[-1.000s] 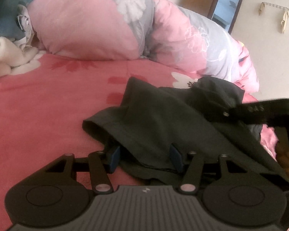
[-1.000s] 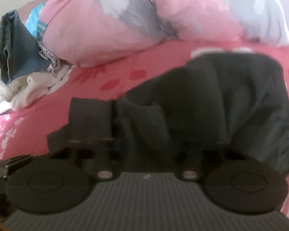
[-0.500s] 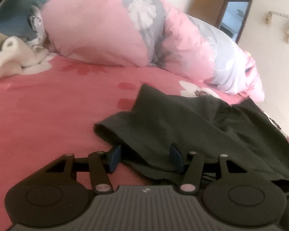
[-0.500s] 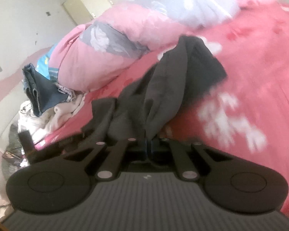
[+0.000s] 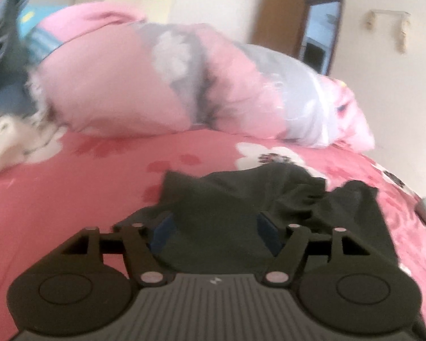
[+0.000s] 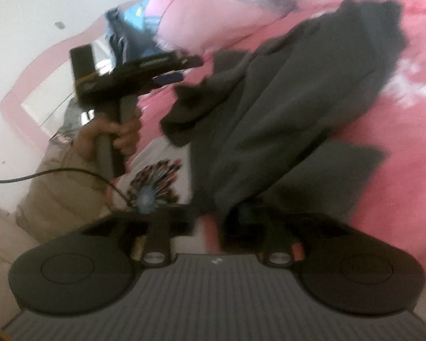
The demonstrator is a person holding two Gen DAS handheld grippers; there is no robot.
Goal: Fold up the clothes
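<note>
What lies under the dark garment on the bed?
Under the dark garment only the pink floral bedsheet shows around its edges. Whatever sits beneath its middle is covered; the left tool has cloth draped between its fingers.

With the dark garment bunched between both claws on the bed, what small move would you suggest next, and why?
Probably draw the right claw away from the left claw to pull the dark garment flat. It lies crumpled on the pink bedsheet, and the left claw's fingers stand apart around its edge.
</note>
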